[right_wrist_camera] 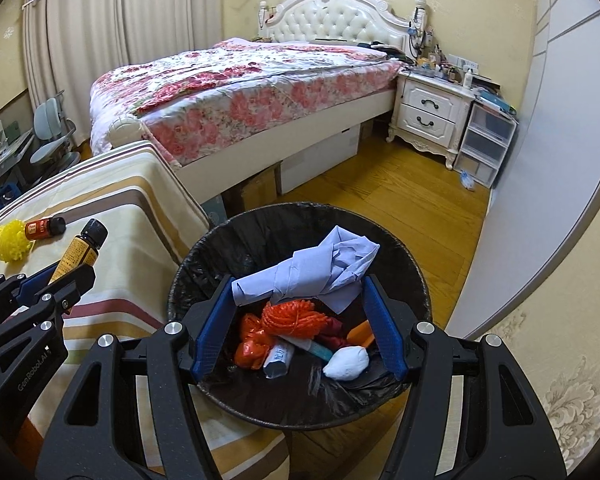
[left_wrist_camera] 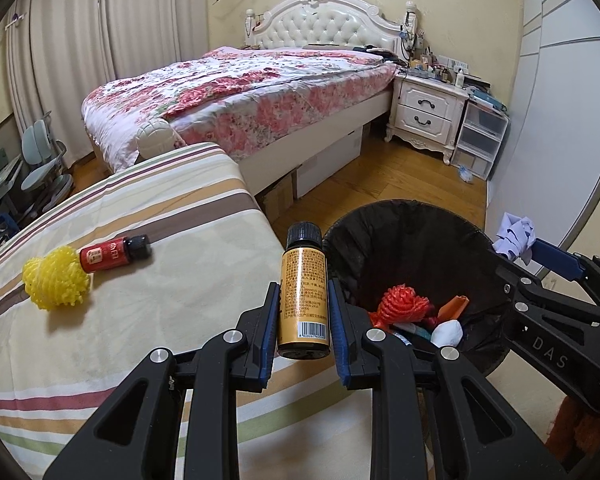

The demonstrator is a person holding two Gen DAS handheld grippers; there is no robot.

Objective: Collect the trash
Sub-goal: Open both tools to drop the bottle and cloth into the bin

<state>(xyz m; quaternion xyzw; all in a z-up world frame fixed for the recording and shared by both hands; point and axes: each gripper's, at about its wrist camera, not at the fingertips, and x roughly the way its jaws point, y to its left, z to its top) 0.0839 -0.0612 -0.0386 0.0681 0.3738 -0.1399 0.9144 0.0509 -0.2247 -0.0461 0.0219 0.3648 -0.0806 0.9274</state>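
My left gripper (left_wrist_camera: 303, 300) is shut on a small orange bottle (left_wrist_camera: 303, 300) with a black cap, held upright over the striped table edge beside the black-lined bin (left_wrist_camera: 400, 232). It also shows in the right wrist view (right_wrist_camera: 76, 256). My right gripper (right_wrist_camera: 300, 308) hovers over the bin (right_wrist_camera: 416, 280). Its wide-set fingers hold a crumpled pale-blue paper (right_wrist_camera: 320, 276). The bin holds orange netting (right_wrist_camera: 292, 316), a white wad (right_wrist_camera: 348, 364) and a tube. A red bottle (left_wrist_camera: 114, 254) and a yellow spiky ball (left_wrist_camera: 56, 282) lie on the striped table (left_wrist_camera: 160, 312).
A bed with a floral quilt (left_wrist_camera: 240, 96) stands behind the table. A white nightstand (left_wrist_camera: 428, 116) and clear plastic drawers (left_wrist_camera: 480, 136) are at the back right, with wooden floor (right_wrist_camera: 400, 200) between. A grey wardrobe door (right_wrist_camera: 540, 180) is on the right.
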